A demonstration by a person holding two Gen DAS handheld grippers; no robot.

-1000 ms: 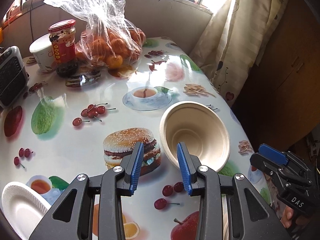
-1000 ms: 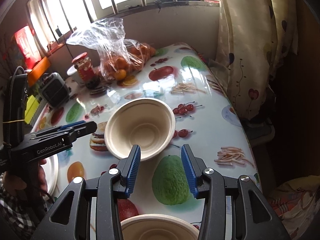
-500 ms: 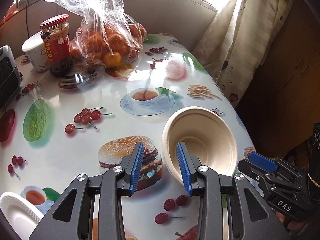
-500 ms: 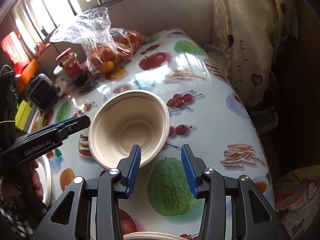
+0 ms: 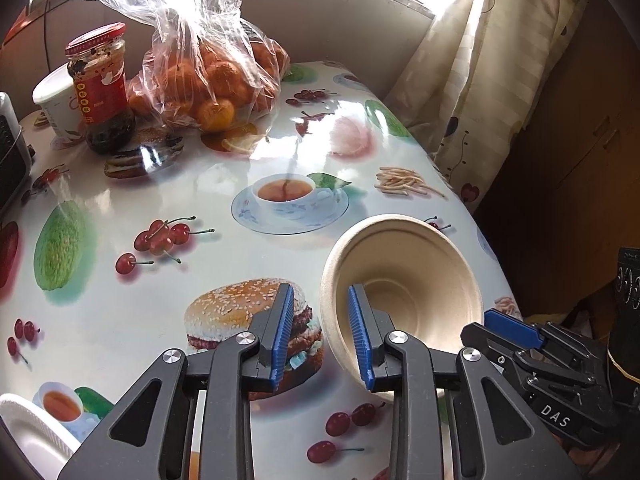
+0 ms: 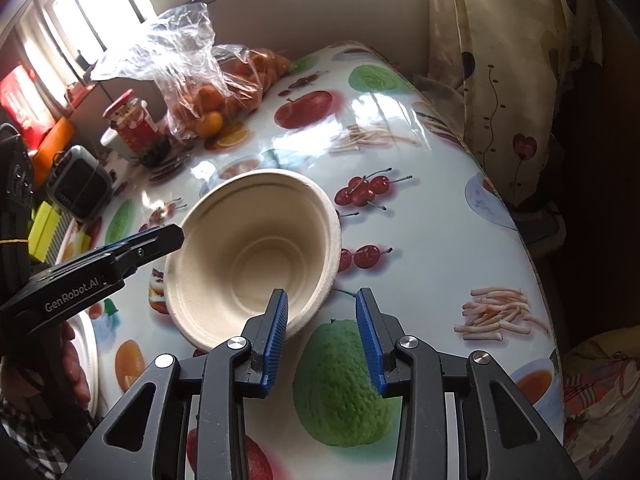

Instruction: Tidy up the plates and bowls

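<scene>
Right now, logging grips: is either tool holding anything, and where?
Nothing held yet. Both tools are closing astride the beige bowl rim, opposite sides.

Daylight came in from the barred window (image 6: 132, 12) at the back, blown out to white in both views. It struck the glossy tablecloth (image 5: 224, 160) and left broad white glare patches that washed out the printed fruit. The curtain (image 5: 480, 80) glowed where sun passed through it. The right side of each view, beyond the table's edge, sat in deep shadow with little detail. Fisheye distortion bent the table's edge and darkened the corners into a round vignette. The centre was sharp; the plastic bag of oranges (image 5: 208, 72) showed bright specular streaks.
</scene>
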